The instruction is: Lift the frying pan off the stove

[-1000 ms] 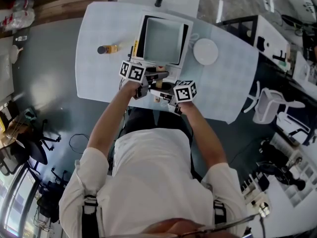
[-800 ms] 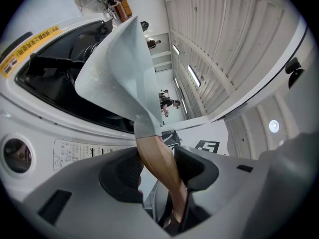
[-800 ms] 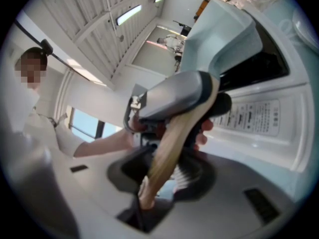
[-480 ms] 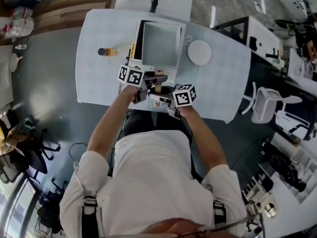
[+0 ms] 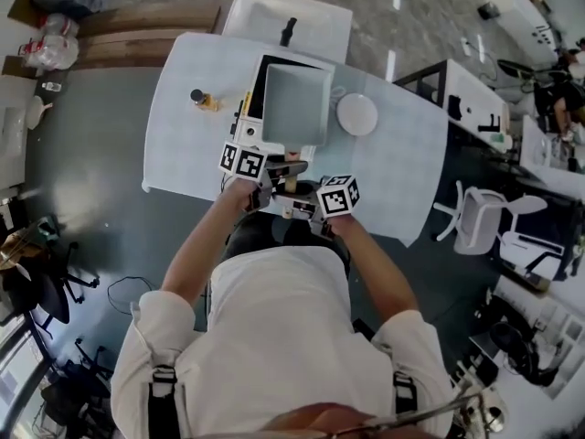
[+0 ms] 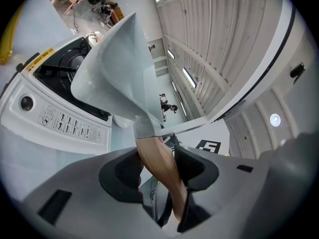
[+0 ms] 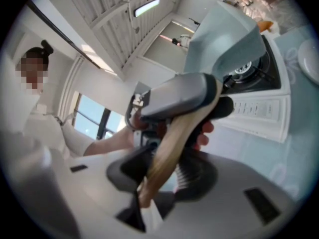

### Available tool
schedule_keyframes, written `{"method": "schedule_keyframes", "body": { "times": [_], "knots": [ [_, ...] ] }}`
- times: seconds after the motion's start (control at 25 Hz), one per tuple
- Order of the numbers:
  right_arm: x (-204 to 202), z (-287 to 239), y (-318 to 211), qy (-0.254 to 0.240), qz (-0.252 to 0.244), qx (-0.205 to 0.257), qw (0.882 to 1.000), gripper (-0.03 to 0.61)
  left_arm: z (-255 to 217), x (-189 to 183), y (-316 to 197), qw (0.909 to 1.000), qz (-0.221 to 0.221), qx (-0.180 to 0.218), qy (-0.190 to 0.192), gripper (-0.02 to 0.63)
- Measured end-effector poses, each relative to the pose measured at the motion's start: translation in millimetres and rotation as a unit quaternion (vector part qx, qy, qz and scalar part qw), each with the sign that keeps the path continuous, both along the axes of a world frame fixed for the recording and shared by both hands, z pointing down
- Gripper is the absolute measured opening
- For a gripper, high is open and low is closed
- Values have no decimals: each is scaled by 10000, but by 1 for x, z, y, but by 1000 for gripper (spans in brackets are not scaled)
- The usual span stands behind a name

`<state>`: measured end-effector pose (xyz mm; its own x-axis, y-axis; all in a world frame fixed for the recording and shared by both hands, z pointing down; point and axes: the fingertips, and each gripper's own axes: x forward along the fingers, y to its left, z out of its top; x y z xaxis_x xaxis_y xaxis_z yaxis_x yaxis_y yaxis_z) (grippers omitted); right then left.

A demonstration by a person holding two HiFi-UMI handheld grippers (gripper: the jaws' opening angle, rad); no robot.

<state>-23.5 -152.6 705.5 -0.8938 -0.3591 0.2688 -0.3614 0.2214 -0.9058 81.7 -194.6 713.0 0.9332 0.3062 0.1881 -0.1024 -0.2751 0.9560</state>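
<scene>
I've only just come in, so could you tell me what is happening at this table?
A person holds a gripper in each hand, and both the left gripper and the right gripper are shut on the wooden handle of a pale square frying pan. The pan is tilted and raised above the stove on the white table.

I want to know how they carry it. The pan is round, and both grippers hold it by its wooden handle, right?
Not quite. The pan is square, not round; the head view shows it from above. The rest is right: the left gripper and the right gripper both hold it by its wooden handle.
</scene>
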Motion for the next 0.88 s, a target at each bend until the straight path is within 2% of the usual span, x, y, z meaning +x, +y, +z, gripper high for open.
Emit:
{"method": "schedule_keyframes", "body": {
  "times": [0.4,0.88],
  "knots": [
    [9,-29,74,50,-843,195,9962,155,-31,0,58,9967,-801,82,111,218],
    [19,-49,191,94,-1650,251,9859,160,-54,1,161,9882,-1510,240,112,221]
  ]
}}
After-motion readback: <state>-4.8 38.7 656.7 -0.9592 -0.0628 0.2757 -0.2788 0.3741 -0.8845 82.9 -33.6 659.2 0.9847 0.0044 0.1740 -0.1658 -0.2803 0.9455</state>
